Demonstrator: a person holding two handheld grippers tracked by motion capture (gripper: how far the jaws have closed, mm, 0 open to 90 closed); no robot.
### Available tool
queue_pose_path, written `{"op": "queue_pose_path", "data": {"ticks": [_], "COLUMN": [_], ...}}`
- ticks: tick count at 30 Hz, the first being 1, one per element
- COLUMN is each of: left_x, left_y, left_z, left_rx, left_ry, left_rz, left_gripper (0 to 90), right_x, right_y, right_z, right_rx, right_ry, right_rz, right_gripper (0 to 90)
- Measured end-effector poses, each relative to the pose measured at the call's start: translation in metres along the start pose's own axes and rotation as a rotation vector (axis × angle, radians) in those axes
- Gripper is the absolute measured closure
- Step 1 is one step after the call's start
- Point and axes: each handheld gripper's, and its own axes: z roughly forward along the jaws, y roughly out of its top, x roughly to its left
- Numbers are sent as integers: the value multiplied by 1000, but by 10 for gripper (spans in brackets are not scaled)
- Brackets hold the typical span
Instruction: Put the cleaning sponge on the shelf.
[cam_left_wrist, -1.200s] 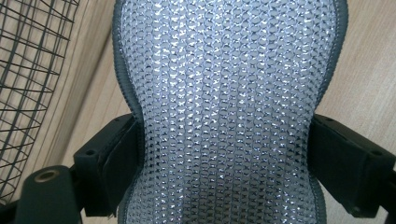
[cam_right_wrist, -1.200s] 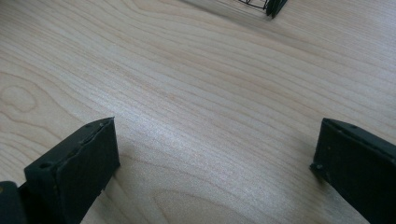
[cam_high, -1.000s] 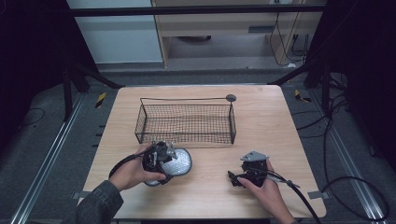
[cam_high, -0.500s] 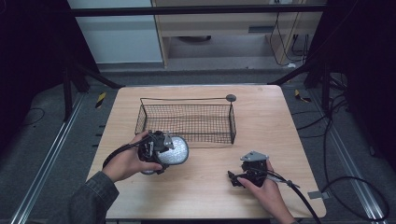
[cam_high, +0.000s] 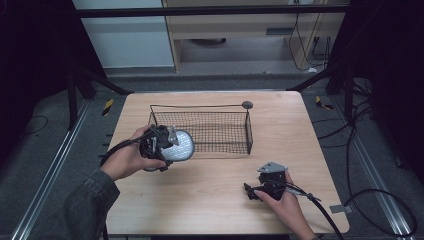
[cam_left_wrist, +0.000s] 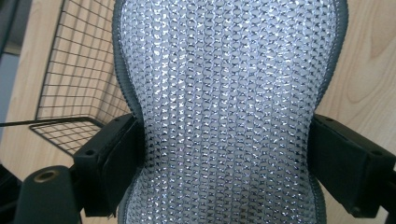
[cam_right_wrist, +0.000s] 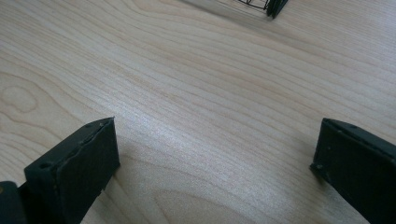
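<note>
Two grippers: left gripper (cam_high: 167, 142) pinches round silver mesh scrubbing pad (cam_high: 179, 145) off the table (cam_high: 210, 185) beside black wire basket's (cam_high: 202, 131) 9 o'clock end, likely for dropping in; right gripper (cam_high: 255, 191) rests spread at 5 o'clock.

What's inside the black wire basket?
The wire basket looks empty: only its mesh and the wooden table show. Its left near corner is hidden behind the shiny silver pad held by the left gripper.

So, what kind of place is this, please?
Probably a lab recording station, not a home. A bare wooden table stands inside a dark metal frame, loose cables lie on the grey floor, and the only props are a wire basket and a silvery mesh pad.
</note>
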Motion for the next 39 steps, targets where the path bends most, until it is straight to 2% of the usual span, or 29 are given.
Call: {"op": "queue_pose_path", "data": {"ticks": [8, 12, 20, 31, 32, 33, 39], "left_x": [16, 22, 34, 47, 49, 50, 56], "left_y": [5, 7, 6, 7, 7, 7, 7], "left_z": [-7, -6, -6, -3, -3, -3, -2], "left_rx": [-2, -2, -3, -4, -2, -9, -34], "left_ry": [28, 30, 51, 59, 74, 88, 96], "left_rz": [5, 12, -2, -9, -4, -3, 15], "left_gripper": [133, 133, 133, 133, 133, 134, 133], "right_x": [0, 0, 0, -2, -2, -2, -2], "right_y": [0, 0, 0, 1, 1, 1, 1], "right_z": [0, 0, 0, 1, 1, 1, 1], "right_rx": [0, 0, 0, 1, 1, 1, 1], "right_ry": [1, 0, 0, 0, 0, 0, 0], "right_rz": [2, 1, 2, -4, -4, -4, -5], "right_gripper": [4, 4, 4, 4, 4, 4, 4]}}
